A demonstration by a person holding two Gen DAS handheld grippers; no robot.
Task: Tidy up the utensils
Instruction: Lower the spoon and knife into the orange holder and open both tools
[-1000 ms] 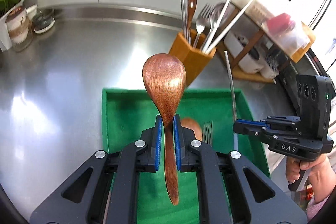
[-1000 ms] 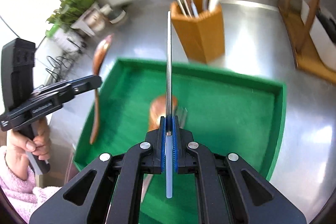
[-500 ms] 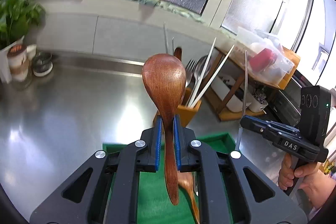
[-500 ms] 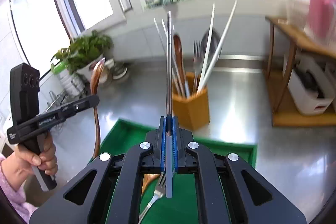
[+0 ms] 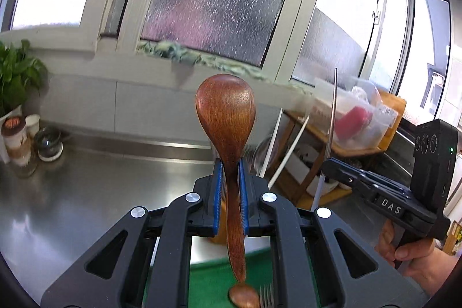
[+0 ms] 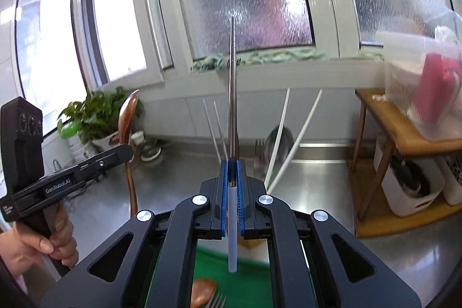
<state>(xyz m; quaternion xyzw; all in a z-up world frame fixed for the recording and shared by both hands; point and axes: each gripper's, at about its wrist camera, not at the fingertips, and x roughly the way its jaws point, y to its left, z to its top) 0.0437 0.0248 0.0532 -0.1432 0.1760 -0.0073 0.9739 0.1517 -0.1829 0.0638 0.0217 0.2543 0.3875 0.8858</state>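
Left gripper point(image 5: 231, 186) clamped the wooden spoon point(image 5: 226, 117) upright and right gripper point(image 6: 233, 186) clamped a metal chopstick point(image 6: 232, 94), both raised, presumably for the holder.

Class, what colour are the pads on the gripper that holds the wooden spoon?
Blue. The left gripper clamps the wooden spoon between blue pads, clearest in the left wrist view.

My left gripper point(image 5: 231, 178) and right gripper point(image 6: 233, 178) were matte black with blue ribbed pads and silver round screws; white lettering marked each side, and a pink fuzzy sleeve point(image 6: 21, 283) covered my left wrist
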